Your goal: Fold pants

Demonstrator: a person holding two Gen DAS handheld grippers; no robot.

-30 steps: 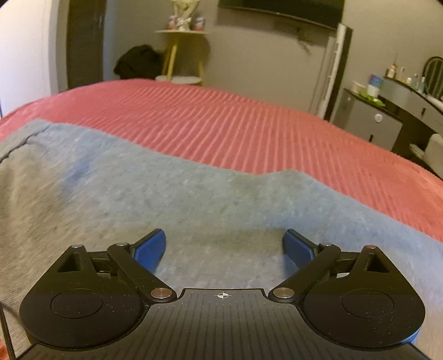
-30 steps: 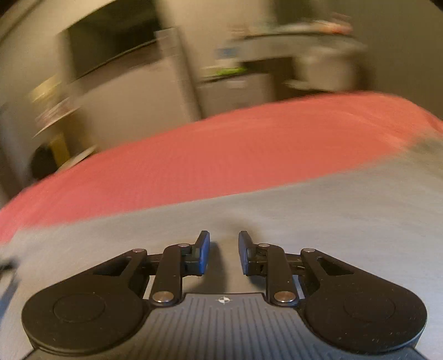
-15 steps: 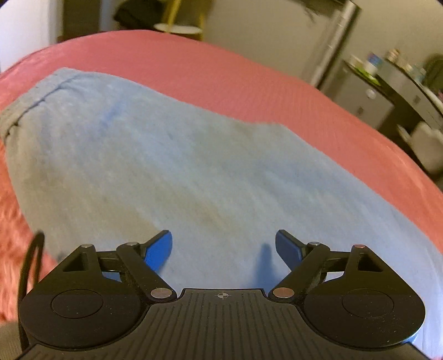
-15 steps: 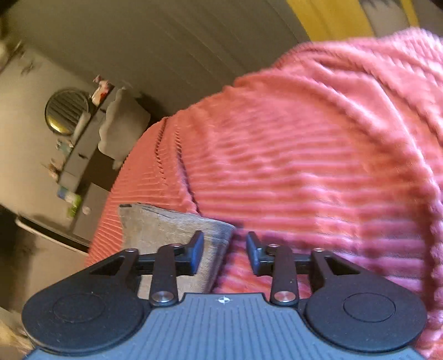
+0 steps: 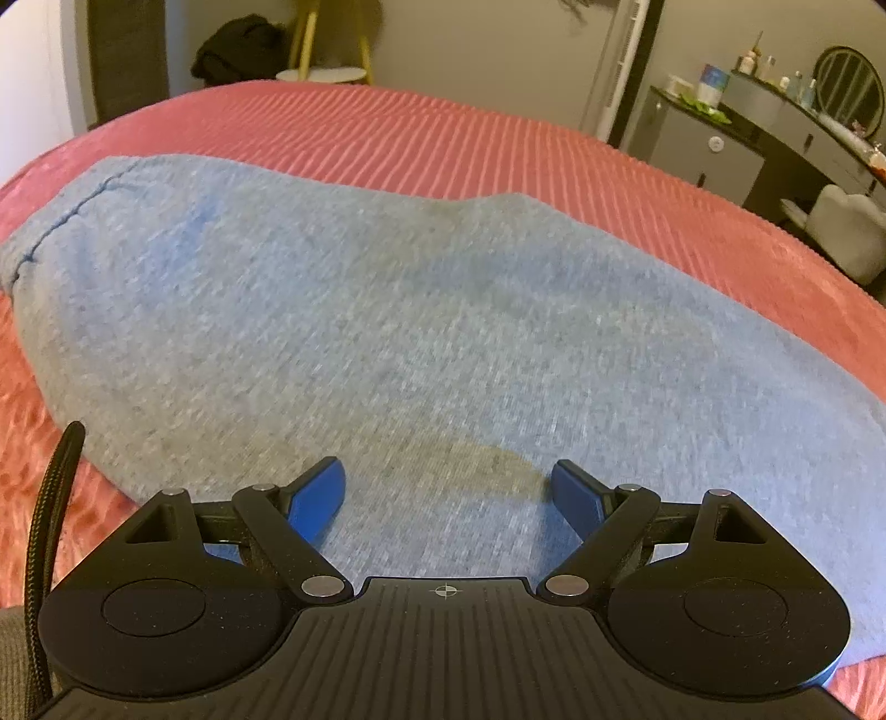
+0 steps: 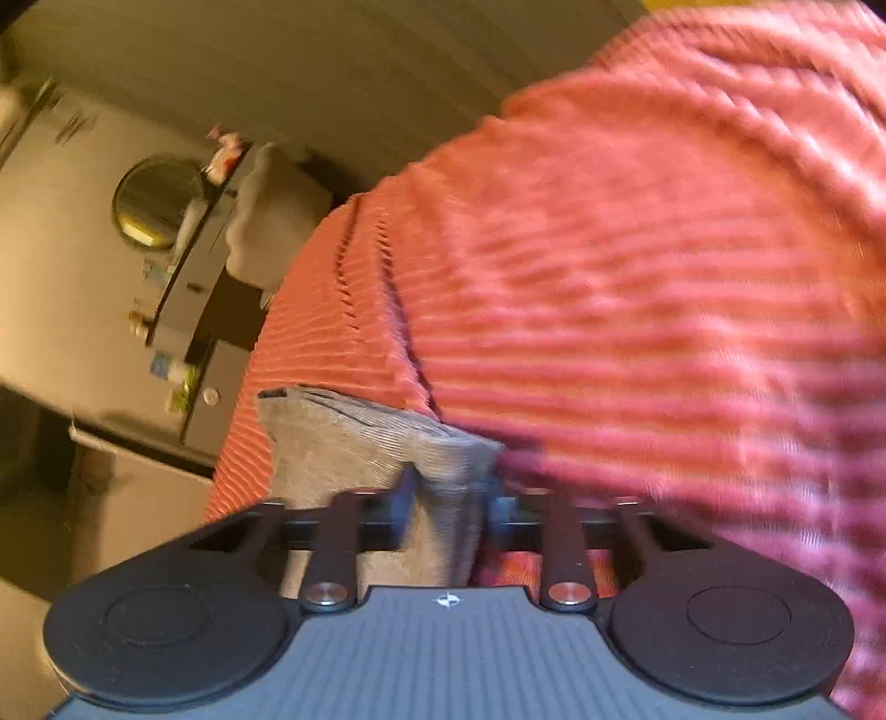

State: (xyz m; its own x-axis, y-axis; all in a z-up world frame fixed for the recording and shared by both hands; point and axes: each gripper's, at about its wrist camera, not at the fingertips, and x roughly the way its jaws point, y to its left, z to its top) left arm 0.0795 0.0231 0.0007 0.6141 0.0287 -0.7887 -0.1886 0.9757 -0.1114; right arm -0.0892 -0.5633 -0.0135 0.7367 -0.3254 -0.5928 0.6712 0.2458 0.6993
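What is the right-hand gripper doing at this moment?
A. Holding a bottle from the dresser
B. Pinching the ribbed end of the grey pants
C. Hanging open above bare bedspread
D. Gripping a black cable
B: in the right wrist view the right gripper has its two fingers closed on a bunched fold of the grey pants, which lie on the red bedspread.

Bedspread motion-blurred; pants edge-cropped.

bed: we've got a ribbed coral bedspread
wall: plain grey
right side: grey dresser, round mirror
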